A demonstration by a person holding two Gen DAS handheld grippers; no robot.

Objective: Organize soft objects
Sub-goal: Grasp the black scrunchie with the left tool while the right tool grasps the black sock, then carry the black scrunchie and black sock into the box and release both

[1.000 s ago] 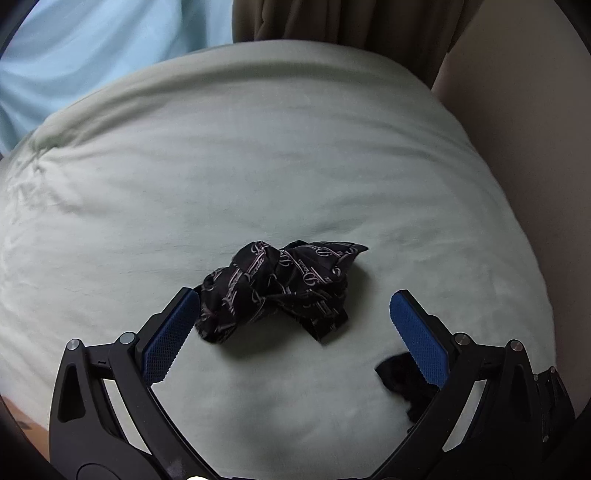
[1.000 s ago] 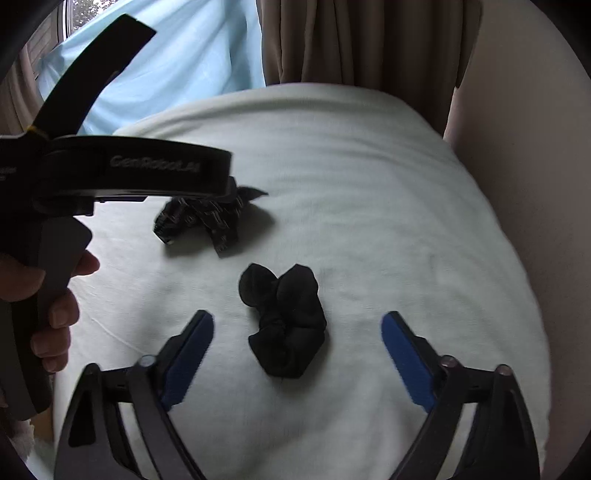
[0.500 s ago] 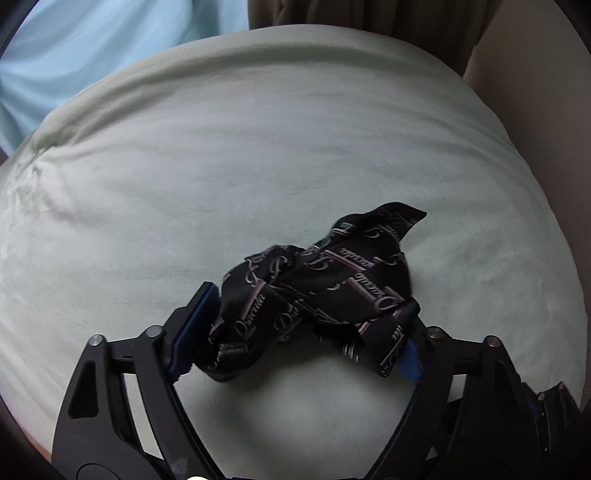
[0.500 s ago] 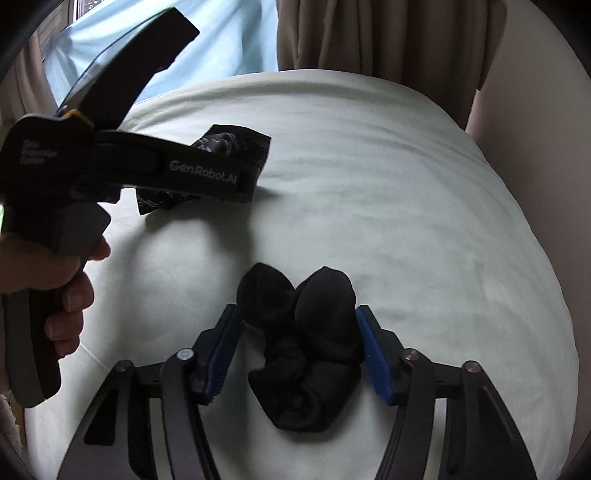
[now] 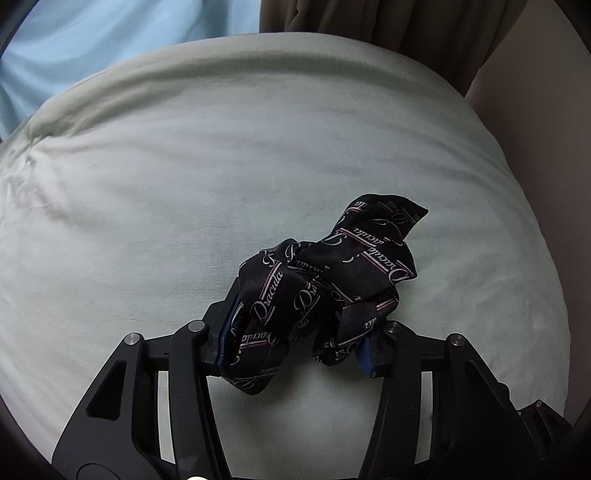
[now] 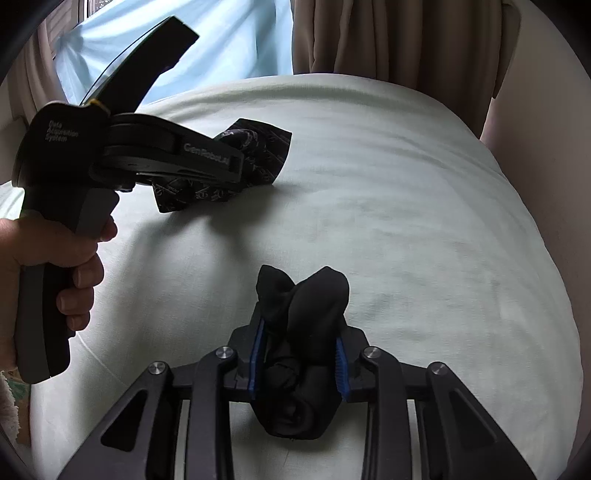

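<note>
- Left wrist view: the left gripper [image 5: 299, 339] has just been closing, and its blue pads now pinch a bunched black scarf printed with "Dracula" lettering [image 5: 328, 280]. The cloth fills the gap between the jaws and spills over both pads, with one pointed corner sticking up and to the right.
- The scarf lies on a pale green bed cover [image 5: 221, 177], which spreads wide and wrinkled beyond it.
- Behind the bed hang a light blue sheet [image 5: 110, 44] and a brown curtain [image 5: 388, 26].
- Right wrist view: the right gripper [image 6: 301, 360] has just been closing too, and its jaws are now narrow, squeezing a plain black sock bundle [image 6: 303, 332] between the blue pads. Two rounded lobes of the bundle rise above the fingertips, and the rest bulges out below them.
- The bundle rests on the same bed cover, near its lower middle.
- At the left of this view a person's hand [image 6: 62, 269] grips the handle of the left gripper, whose arm lies across the scarf, further up and to the left of the sock bundle and well apart from it.
</note>
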